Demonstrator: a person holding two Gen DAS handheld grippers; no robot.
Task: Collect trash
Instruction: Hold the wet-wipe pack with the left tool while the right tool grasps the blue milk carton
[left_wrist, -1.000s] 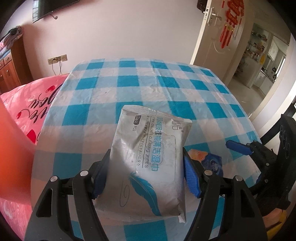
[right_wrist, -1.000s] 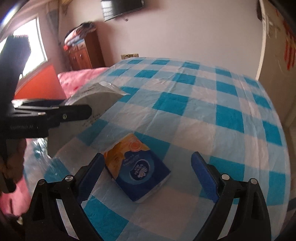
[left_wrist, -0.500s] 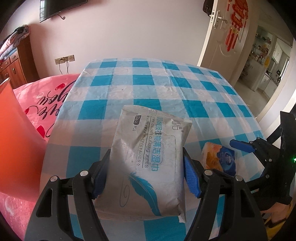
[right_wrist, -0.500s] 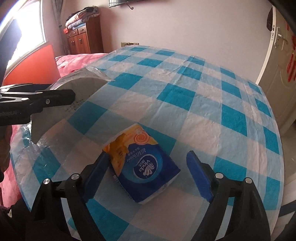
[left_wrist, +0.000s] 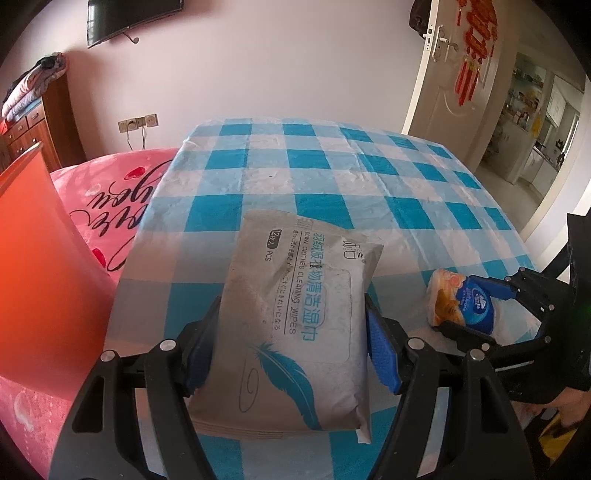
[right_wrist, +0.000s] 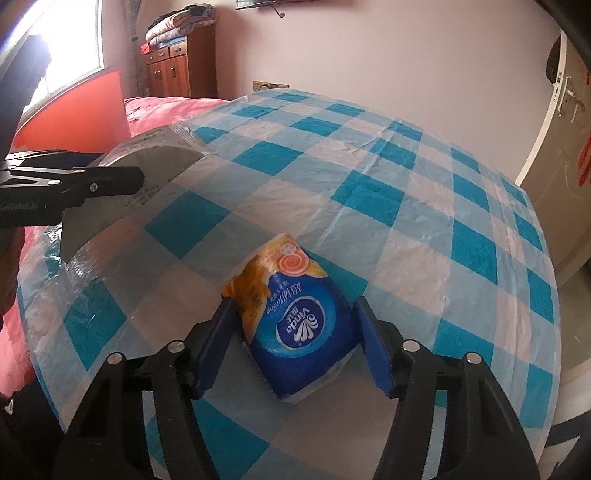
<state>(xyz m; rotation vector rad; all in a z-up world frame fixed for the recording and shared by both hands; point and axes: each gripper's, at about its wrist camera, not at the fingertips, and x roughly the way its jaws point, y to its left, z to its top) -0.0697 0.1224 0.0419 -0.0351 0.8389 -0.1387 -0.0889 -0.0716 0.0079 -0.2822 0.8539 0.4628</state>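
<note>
My left gripper (left_wrist: 291, 350) is shut on a grey wet-wipes pack (left_wrist: 295, 317) with a blue feather print and holds it above the near left part of the blue-checked table (left_wrist: 332, 173). The pack also shows at the left of the right wrist view (right_wrist: 147, 166). A blue and orange tissue pack (right_wrist: 295, 317) lies on the table between my right gripper's fingers (right_wrist: 214, 343). My right gripper (right_wrist: 295, 343) is open around it, with small gaps on both sides. The tissue pack also shows at the right of the left wrist view (left_wrist: 458, 299).
A pink bed cover (left_wrist: 107, 192) and an orange panel (left_wrist: 40, 258) lie left of the table. A wooden cabinet (right_wrist: 177, 66) stands by the back wall. An open door (left_wrist: 443, 74) is at the back right.
My right gripper has moved forward over the tissue pack and its fingers have narrowed around it. My left gripper has lifted and drawn back with the wipes pack.
</note>
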